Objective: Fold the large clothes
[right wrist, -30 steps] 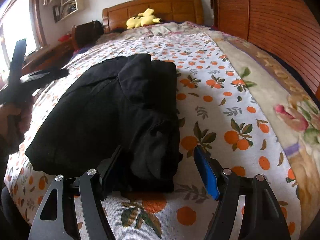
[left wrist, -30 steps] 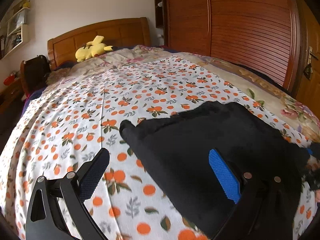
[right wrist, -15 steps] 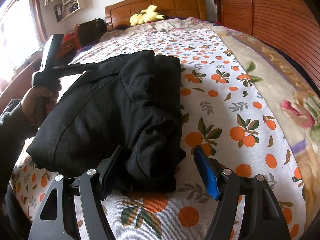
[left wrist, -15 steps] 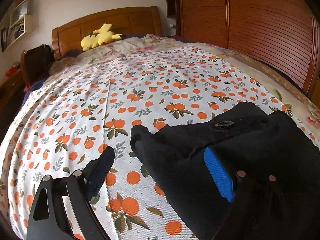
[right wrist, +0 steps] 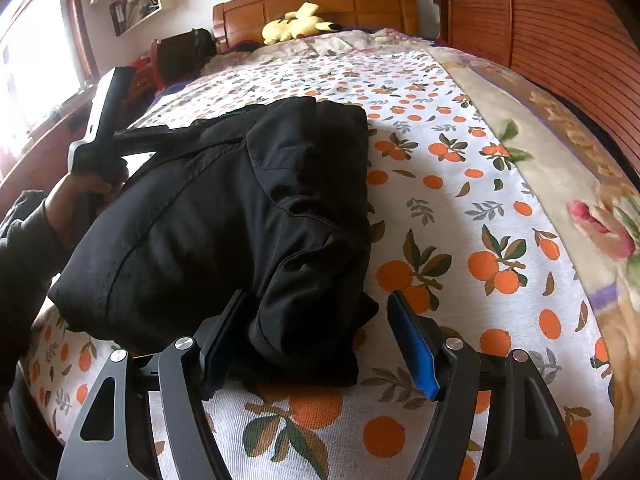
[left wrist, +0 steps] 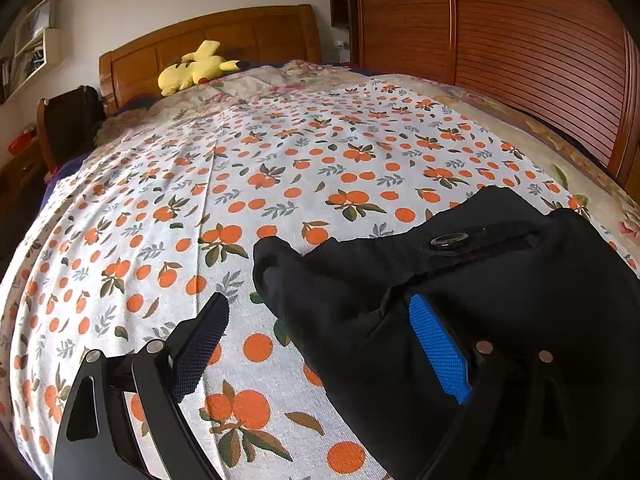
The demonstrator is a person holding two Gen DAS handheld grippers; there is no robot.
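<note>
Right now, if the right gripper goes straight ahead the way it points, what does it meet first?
Most likely the black garment. Its bunched near end already sits between the right gripper jaws, which are closing, the right pad still clear of the cloth. Going on would push into that fold, with the orange-print sheet under it.

A home bedroom: wooden headboard (left wrist: 208,40), plush toy (left wrist: 196,68), louvred wardrobe (left wrist: 520,52).

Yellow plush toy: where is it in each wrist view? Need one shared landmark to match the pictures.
Left wrist view: yellow plush toy upper left of centre, lying at the head of the bed against the wooden headboard.
Right wrist view: the toy top centre, against the same headboard.
Shared landmark: the black garment on the orange-print sheet.
</note>
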